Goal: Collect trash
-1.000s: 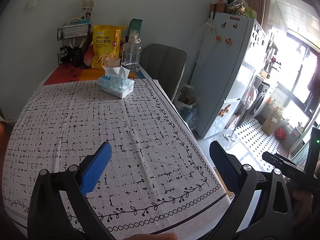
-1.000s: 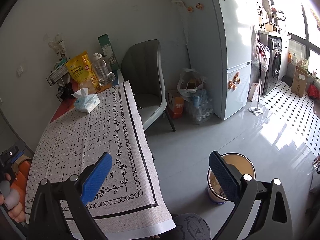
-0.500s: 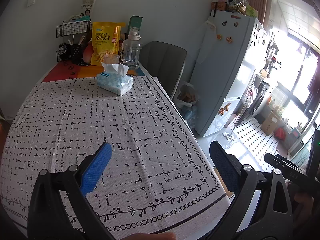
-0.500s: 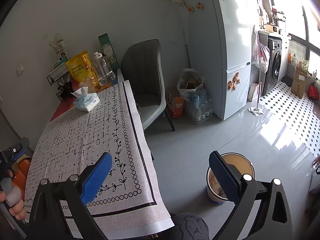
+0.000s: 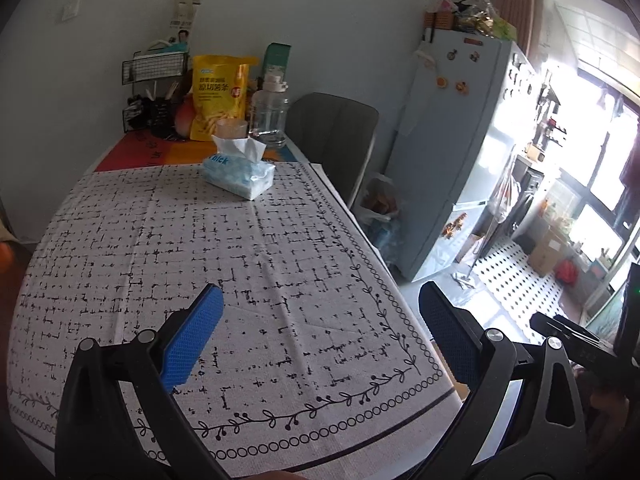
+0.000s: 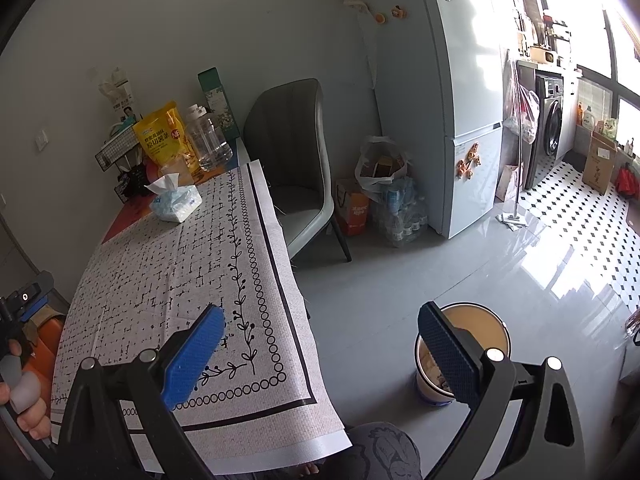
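Left gripper (image 5: 320, 332): mine, jaws spread wide, nothing between the blue pads (image 5: 192, 344); it hangs over the near end of the counter (image 5: 224, 264). Right gripper (image 6: 320, 344): mine, likewise released and empty, straddling the counter's right edge and the floor (image 6: 420, 264).

Trash bin (image 6: 472, 320): one, round, tan inside, upright on the floor with its mouth facing up, at about 4 o'clock from the counter's near corner. It is partly hidden behind my right gripper's right pad. Some scraps lie inside; I cannot tell what they are. Only the right wrist view shows it.

Loose trash on the counter: I can make out none in either view.

Tissue pack (image 5: 239, 176): one, pale blue, at 12 o'clock on the patterned cloth (image 5: 160, 240), long axis running from far left to near right, a tissue standing up from its top.

Behind it, along the wall: one yellow snack bag (image 5: 219, 96) upright, one clear jug (image 5: 269, 114) just to its right, one green box (image 5: 277, 58) behind the jug, one wire rack (image 5: 154, 80) at 11 o'clock.

Chair (image 6: 296, 168): one, grey, at the counter's right side. Fridge (image 6: 452, 92): one, at 2 o'clock, with magnets.

Right wrist view alone also shows a washing machine (image 6: 554, 120) and my hand (image 6: 24, 404) on the other gripper's handle.
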{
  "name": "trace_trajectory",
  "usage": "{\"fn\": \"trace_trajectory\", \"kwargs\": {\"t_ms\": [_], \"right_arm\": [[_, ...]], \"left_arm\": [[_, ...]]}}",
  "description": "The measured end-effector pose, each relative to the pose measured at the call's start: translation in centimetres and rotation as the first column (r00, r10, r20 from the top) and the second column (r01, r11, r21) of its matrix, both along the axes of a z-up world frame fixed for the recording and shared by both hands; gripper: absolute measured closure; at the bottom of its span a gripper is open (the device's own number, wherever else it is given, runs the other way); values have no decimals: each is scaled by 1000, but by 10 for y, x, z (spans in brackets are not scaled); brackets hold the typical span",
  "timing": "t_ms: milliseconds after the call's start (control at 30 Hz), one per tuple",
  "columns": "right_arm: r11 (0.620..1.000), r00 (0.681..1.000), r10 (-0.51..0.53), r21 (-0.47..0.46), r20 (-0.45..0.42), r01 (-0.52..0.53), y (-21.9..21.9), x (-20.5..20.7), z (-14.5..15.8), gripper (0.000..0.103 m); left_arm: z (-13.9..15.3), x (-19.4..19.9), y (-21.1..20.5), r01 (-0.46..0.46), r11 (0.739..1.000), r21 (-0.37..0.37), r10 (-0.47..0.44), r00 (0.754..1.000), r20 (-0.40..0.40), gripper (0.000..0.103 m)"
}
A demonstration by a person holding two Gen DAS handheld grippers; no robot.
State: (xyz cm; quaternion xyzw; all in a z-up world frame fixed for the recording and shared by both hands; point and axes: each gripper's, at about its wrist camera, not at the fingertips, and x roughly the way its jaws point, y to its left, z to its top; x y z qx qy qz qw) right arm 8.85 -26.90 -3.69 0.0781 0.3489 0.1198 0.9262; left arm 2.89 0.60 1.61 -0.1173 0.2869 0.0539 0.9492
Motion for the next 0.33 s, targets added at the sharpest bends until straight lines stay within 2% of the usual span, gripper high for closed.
{"fn": "trace_trajectory", "kwargs": {"t_ms": [333], "right_arm": [[1000, 1000, -2, -4, 0, 2, -2, -4, 1, 8]], "left_arm": [[-4, 0, 0, 22, 1000, -18, -22, 1000, -5, 6]]}}
